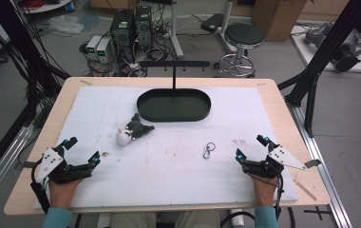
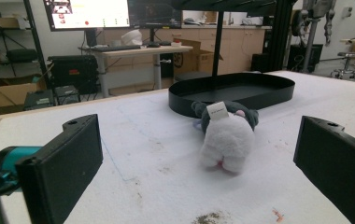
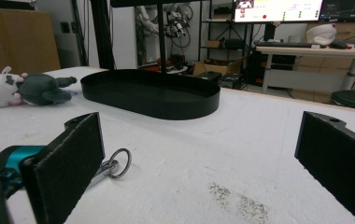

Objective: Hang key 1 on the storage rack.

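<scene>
High view puts the small grey and white plush toy (image 1: 132, 131) just in front of the black oval metal tray (image 1: 174, 105), toward its left end, lying on its side on the white foam mat (image 1: 178, 180). The little silver metal clip with a ring (image 1: 209, 150) lies further out from the tray, in front of its right end, well apart from the toy. I hold my left gripper (image 1: 80, 154) in front of the tray's left end and my right gripper (image 1: 251, 147) in front of its right end, both low at the near edge of the mat, jaws spread wide and empty. I judge I keep them parted and back like this so each has a clear line to the piece on its own side, the toy for the left, the clip for the right.

Left gripper view adds what the overhead misses: the toy's (image 2: 226, 135) white rump faces me with a paper tag standing up, and it lies close before the tray's wall (image 2: 241, 98). Right gripper view shows the clip's (image 3: 112, 165) ring lying flat near my left-hand jaw, and the tray's (image 3: 152, 100) thin black post rising from it
</scene>
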Demonstrator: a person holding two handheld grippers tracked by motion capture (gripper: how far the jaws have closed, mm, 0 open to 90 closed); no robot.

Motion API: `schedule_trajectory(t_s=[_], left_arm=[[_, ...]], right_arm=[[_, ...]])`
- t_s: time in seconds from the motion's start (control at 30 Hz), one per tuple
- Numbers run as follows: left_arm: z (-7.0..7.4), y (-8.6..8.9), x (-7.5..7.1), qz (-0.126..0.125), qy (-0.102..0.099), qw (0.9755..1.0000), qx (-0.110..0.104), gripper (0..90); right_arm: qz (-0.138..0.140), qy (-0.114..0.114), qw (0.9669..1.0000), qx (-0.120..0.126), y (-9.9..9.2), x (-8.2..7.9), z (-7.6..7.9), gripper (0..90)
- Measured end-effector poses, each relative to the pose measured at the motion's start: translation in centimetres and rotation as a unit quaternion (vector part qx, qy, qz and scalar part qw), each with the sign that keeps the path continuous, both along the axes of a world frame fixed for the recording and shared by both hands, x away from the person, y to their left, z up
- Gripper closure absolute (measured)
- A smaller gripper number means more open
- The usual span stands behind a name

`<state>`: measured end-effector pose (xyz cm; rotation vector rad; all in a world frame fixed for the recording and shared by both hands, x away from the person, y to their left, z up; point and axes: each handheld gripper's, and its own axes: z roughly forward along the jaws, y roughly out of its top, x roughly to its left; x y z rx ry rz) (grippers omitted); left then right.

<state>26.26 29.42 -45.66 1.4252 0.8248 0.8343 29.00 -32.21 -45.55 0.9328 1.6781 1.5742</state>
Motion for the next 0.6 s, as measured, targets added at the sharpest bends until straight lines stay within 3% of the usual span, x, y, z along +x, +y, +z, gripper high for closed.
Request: schedule_trajectory(t_s=[0.6], left_arm=[[0.05,0.03,0.13,0.005,0.007,0.9999,-0.007,1.7]], right_arm=[[0.0,-0.002,1.0,0.0,0.0,0.01,0.0,0.7]])
